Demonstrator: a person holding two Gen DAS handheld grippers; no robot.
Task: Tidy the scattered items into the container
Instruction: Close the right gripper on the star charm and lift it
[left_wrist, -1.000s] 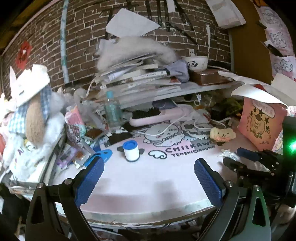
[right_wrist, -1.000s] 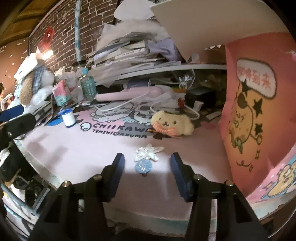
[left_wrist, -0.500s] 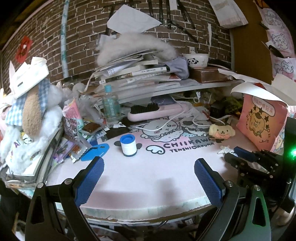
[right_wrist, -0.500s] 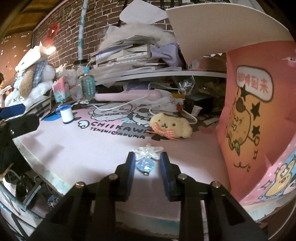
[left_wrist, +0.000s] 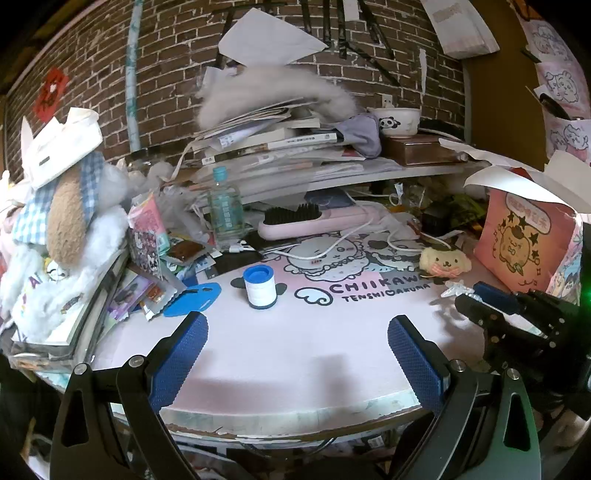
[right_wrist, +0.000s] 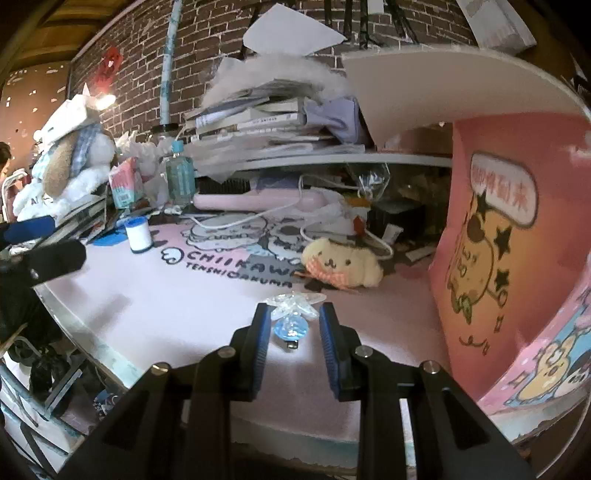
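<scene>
My right gripper (right_wrist: 291, 325) points slightly down at the desk (right_wrist: 177, 306), and its jaws have just closed on the star hair clip (right_wrist: 292, 314), near the pink box (right_wrist: 517, 236). My left gripper (left_wrist: 295, 347) hovers low, jaws wide open and empty.

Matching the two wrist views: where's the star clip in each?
Left wrist: star clip at far right, at the right gripper's tips.
Right wrist: star clip low centre, between the pads, which have just closed on it.
Shared landmark: yellow plush, just behind the clip.
</scene>
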